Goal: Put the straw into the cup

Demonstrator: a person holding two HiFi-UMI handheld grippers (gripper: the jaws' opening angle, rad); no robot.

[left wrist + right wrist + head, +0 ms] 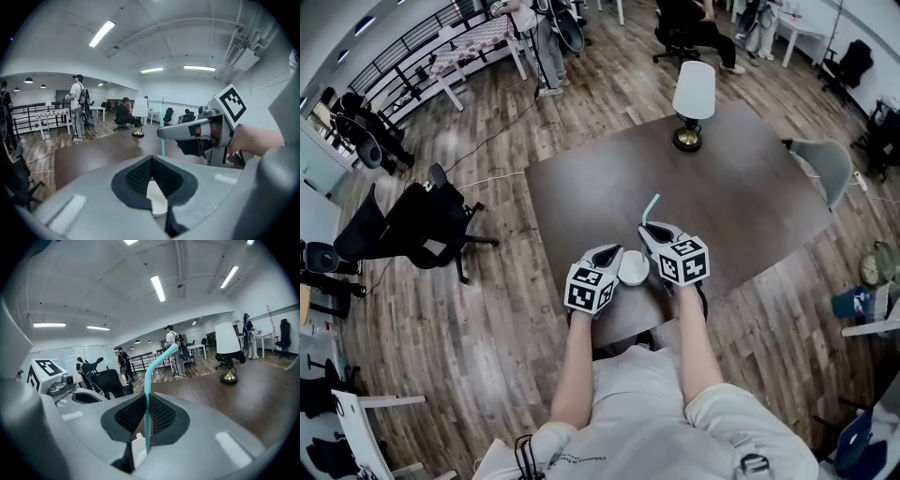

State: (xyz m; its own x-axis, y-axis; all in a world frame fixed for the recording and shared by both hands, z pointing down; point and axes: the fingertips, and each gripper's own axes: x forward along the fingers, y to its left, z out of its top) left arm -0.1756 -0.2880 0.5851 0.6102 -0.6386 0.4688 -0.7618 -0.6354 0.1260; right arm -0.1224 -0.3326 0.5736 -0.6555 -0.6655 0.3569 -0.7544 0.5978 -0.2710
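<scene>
You stand at a dark brown table [750,187] on a wood-plank floor in an open office. A white-shaded lamp [693,98] stands at the table's far side, well apart from your grippers. A grey chair [825,164] sits at the right edge and a black chair [422,225] off to the left.

Your left gripper [609,255] is pinched on the rim of the white cup [633,269], near the table's near edge. Your right gripper [653,232], just beside it, is clamped on the teal straw [649,208], bent end up. The straw's lower end is hidden by the jaws, so you cannot tell if it is inside the cup.
</scene>
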